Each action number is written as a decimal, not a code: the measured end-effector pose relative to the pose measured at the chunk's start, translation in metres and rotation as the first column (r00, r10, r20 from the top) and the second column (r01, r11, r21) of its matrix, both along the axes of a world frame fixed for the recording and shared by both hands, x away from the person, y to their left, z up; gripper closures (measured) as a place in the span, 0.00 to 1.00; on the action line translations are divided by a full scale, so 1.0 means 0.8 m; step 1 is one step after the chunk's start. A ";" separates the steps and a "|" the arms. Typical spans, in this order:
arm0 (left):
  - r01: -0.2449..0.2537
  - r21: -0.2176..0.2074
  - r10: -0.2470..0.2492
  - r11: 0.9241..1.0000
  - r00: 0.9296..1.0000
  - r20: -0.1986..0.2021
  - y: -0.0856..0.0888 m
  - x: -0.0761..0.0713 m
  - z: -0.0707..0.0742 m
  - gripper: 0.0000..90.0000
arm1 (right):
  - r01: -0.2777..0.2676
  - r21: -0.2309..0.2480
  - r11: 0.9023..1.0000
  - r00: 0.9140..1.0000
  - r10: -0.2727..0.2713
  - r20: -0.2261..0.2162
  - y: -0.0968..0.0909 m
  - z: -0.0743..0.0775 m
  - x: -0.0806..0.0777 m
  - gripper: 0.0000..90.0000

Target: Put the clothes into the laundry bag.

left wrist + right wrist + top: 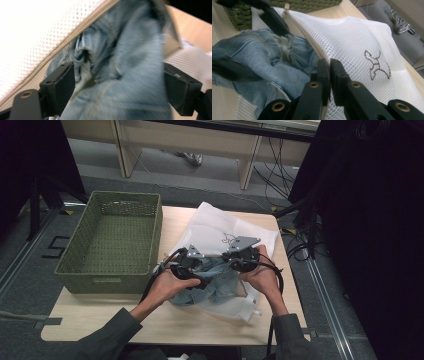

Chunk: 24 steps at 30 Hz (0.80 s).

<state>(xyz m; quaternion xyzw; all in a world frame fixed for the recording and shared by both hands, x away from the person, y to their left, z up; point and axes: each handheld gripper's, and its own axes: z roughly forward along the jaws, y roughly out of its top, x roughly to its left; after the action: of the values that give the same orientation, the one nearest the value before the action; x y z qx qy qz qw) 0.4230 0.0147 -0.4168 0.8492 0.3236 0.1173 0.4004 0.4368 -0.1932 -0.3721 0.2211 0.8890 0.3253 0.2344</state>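
The right gripper (329, 75) is clenched on the zipper edge of the white mesh laundry bag (352, 42), holding the mouth of the bag up. The left gripper (117, 85) stands released, jaws wide apart, with the blue denim garment (125, 62) lying between them but not pressed by the pads. In the high view both grippers sit near the middle of the table (100, 320), over the near end of the bag. The denim is bunched at the bag mouth, part under the mesh and part spilling out toward the near left. Judged from this, insertion is partly done; remaining work is to push the rest of the garment inside and close the zipper. The green woven basket (80, 260) stands at the far left.
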 end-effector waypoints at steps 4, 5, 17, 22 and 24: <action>0.010 0.014 -0.010 1.000 1.000 0.025 0.012 -0.017 0.012 0.16 | -0.011 -0.001 1.000 1.000 0.011 0.004 0.000 0.000 0.002 0.97; 0.014 0.034 -0.015 0.999 0.999 0.030 0.014 -0.021 0.013 0.16 | -0.011 -0.001 1.000 1.000 0.011 0.004 0.000 0.000 0.002 0.97; 0.081 0.147 -0.083 0.986 0.997 0.008 0.032 -0.039 -0.066 0.41 | -0.012 -0.014 1.000 1.000 0.012 -0.005 0.006 -0.002 0.000 0.97; 0.073 0.156 -0.081 0.985 0.996 0.047 0.018 -0.024 -0.069 0.74 | -0.024 -0.028 0.999 1.000 0.024 -0.008 0.011 -0.004 -0.001 0.97; 0.045 0.125 -0.053 0.991 0.997 0.063 0.016 -0.019 -0.057 0.81 | -0.032 -0.028 0.999 0.999 0.032 -0.005 0.014 -0.003 -0.002 0.97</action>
<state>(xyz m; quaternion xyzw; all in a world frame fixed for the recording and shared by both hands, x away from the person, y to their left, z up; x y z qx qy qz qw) 0.4081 0.0272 -0.4624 0.8757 0.2813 0.1552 0.3605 0.4353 -0.1823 -0.3744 0.2043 0.8974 0.3160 0.2303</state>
